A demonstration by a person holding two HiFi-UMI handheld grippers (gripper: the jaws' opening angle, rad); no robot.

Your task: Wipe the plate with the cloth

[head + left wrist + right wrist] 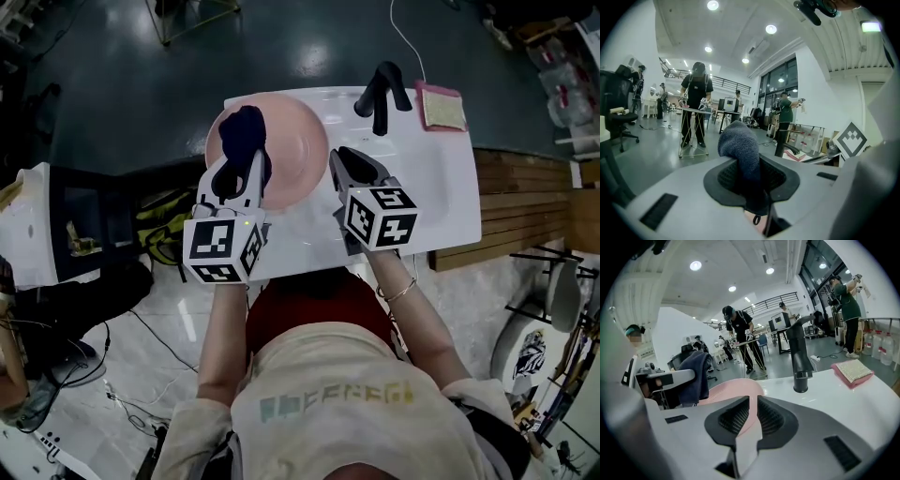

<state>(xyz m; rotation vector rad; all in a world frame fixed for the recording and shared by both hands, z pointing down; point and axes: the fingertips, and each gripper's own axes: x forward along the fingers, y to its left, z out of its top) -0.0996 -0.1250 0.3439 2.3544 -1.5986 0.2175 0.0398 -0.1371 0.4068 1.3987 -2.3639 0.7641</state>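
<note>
My left gripper [752, 180]: fingers clenched on the dark cloth [739, 143], which bunches out beyond their tips. My right gripper [751, 411]: fingers closed on what reads as the right rim of the pink plate [295, 155], steadying it.

The plate lies directly ahead of the left fingers, on the white bench [441, 187]. The cloth is over its left part; contact cannot be confirmed. The plate carries nothing else.

Judged next move: sweep the cloth across the plate toward the right fingers.

Beyond the right fingers stand a black faucet [380, 94] and a pink sponge [441, 106].

Part of plate [295, 150] (head view) beneath cloth [244, 131]
</note>
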